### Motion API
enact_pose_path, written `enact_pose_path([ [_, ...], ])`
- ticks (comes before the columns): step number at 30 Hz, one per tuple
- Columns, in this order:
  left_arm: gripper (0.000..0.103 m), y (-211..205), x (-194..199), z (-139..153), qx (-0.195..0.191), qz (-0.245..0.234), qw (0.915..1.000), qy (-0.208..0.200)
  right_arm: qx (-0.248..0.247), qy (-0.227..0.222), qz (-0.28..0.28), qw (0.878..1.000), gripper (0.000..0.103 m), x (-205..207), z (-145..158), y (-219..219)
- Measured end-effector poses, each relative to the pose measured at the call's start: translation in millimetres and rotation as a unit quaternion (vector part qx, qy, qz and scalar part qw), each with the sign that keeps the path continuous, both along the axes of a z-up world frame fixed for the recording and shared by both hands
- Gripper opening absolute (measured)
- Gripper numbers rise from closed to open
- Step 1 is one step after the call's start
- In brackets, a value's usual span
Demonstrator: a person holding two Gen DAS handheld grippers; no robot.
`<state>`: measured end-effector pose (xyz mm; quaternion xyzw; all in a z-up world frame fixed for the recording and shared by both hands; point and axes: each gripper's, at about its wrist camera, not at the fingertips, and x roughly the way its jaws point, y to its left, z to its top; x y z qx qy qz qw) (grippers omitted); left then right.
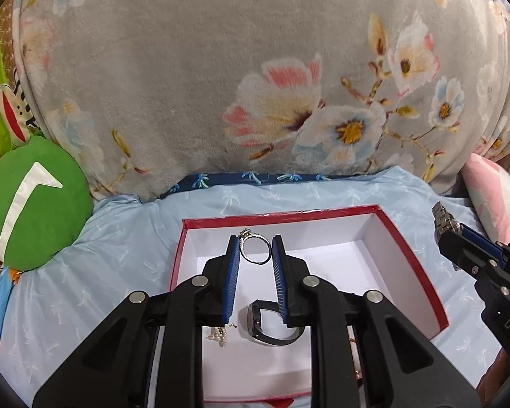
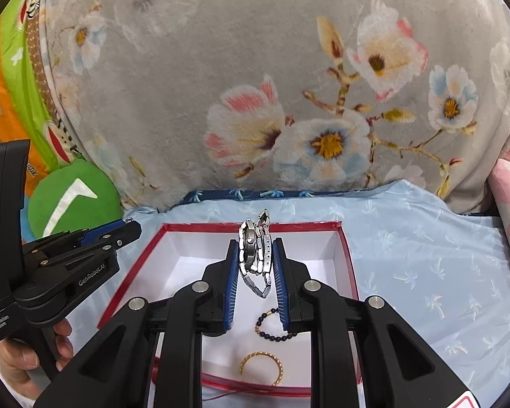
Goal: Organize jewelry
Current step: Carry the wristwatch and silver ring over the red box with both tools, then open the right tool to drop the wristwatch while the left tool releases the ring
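Left gripper (image 1: 255,250) pinches a light silver bangle (image 1: 254,251); right gripper (image 2: 255,251) clamps a slippery, floppy steel watch (image 2: 256,255) by its case.

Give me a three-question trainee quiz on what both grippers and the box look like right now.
1. True or false: the left gripper holds a silver ring.
2. What does the right gripper grip? A) gold bangle B) silver metal watch C) bead bracelet
3. Fill in: the black watch lies inside the red-rimmed ____.

Key: 1 true; 2 B, the silver metal watch; 3 box. The gold bangle and bead bracelet lie in the box.
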<state>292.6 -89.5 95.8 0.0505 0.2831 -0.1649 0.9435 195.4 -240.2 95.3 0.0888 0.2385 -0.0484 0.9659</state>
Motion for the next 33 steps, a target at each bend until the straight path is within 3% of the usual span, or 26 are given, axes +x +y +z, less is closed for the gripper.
enact_pose_path([
  [9, 0.019, -21.1, 35.0, -44.5, 0.025, 0.007, 0.9987, 0.043, 0.001, 0.036, -0.002, 0.999, 0.018, 32.9, -32.8, -5.7],
  [18, 0.021, -24.4, 45.5, -62.5, 0.028, 0.005, 0.9977, 0.062, -0.002, 0.056, 0.005, 0.998, 0.020, 52.5, -52.8, -4.5],
  [19, 0.029, -24.5, 46.7, -63.6, 0.029, 0.008, 0.9976, 0.062, -0.005, 0.050, 0.003, 0.999, 0.020, 52.7, -53.4, -4.0],
  [22, 0.076, -19.1, 50.7, -64.0, 0.018, 0.028, 0.9976, 0.061, -0.013, 0.042, -0.007, 0.999, 0.041, 53.4, -52.5, -3.6],
  [27, 0.087, -3.3, 45.0, -51.0, -0.001, 0.040, 0.9981, 0.047, -0.013, 0.029, -0.018, 0.999, 0.047, 42.3, -46.1, -5.0],
  [33, 0.088, 30.4, 24.9, -33.8, -0.017, 0.064, 0.9966, 0.049, -0.014, 0.018, -0.017, 1.000, 0.055, 9.5, -36.6, 2.8],
])
